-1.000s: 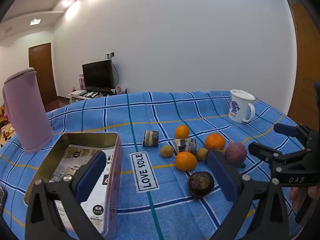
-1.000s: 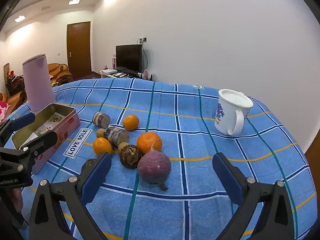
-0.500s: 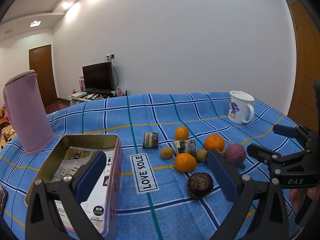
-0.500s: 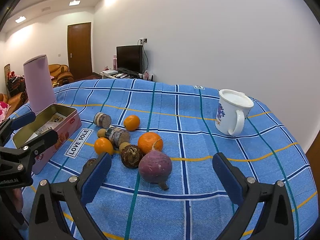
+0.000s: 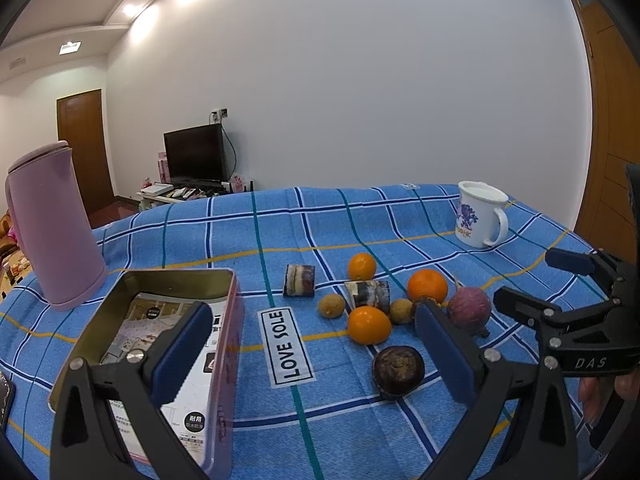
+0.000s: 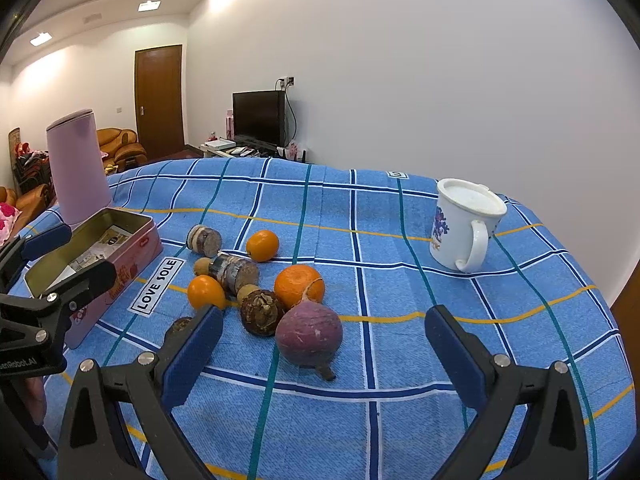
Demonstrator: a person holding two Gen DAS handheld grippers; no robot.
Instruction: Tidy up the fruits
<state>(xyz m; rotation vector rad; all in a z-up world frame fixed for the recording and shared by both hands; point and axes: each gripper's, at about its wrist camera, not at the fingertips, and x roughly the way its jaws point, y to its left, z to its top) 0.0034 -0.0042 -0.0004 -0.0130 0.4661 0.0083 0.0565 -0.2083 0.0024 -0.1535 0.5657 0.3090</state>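
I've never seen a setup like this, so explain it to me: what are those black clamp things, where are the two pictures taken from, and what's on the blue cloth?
Each black clamp is a hand-held tool with two blue-padded fingers; a person holds one in each hand. Each picture comes from a camera on one tool, looking along its fingers. The left tool and right tool are both open and hold nothing. On the checked cloth lie oranges, a purple root, small brown fruits, an open tin, a white mug and a pink jug.
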